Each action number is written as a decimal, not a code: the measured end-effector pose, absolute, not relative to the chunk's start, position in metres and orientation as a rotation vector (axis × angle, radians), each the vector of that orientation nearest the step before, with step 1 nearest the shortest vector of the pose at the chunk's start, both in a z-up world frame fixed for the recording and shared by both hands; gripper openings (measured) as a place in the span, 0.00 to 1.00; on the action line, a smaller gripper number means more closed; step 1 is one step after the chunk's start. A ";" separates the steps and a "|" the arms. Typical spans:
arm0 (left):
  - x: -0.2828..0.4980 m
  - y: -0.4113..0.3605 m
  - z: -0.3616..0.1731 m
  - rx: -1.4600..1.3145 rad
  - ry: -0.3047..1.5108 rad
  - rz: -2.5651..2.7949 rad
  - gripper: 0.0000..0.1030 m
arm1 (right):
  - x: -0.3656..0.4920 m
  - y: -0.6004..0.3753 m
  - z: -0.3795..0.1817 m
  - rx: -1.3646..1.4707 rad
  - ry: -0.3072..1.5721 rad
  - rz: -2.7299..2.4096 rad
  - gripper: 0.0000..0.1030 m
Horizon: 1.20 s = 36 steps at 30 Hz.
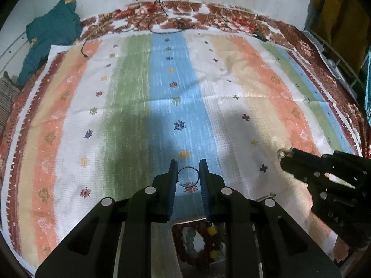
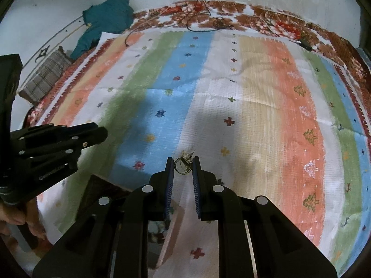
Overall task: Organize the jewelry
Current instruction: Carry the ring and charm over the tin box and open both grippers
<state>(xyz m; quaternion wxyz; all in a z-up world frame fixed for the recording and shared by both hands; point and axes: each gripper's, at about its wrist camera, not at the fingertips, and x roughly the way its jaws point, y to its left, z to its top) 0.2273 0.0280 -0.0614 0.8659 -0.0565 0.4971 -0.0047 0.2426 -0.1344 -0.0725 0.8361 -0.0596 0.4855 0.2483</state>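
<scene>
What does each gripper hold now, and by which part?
The left gripper holds a thin ring by its opposite sides. The right gripper holds a small ornate ring by its band.

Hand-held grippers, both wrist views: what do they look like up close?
Both match: the left hand-held gripper and right hand-held gripper have matte black angular bodies with cut-out slots, round silver fasteners, and two narrow fingers faced with ribbed blue pads. No cables show on them. No sleeve is clearly visible.
</scene>
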 end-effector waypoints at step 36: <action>0.139 0.004 -0.008 -0.101 0.889 -0.058 0.18 | 0.167 -0.138 -0.040 -0.183 0.928 0.660 0.16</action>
